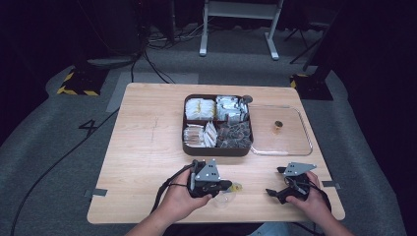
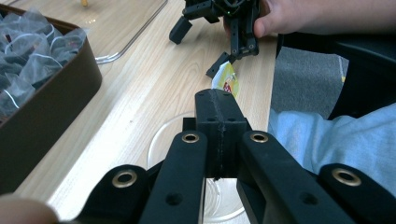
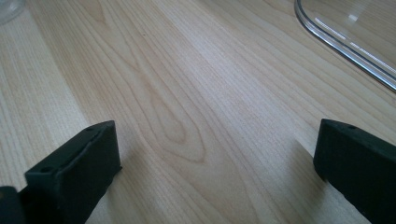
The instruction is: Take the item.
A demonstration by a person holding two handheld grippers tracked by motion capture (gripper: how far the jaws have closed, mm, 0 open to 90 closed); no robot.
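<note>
The left gripper [image 2: 219, 116] had its jaws pressed together above a clear cup [image 2: 161, 144]; the right gripper [image 3: 210, 158] stood wide open over the table [image 3: 187, 70].

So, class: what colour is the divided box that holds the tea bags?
Dark brown box; the high view shows it best.

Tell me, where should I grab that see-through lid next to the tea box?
Grip the small knob sticking up in the middle of the clear lid, coming straight down from above. The lid lies flat on the table, so its thin rim probably gives jaws little to pinch. The knob is the one raised part.
</note>
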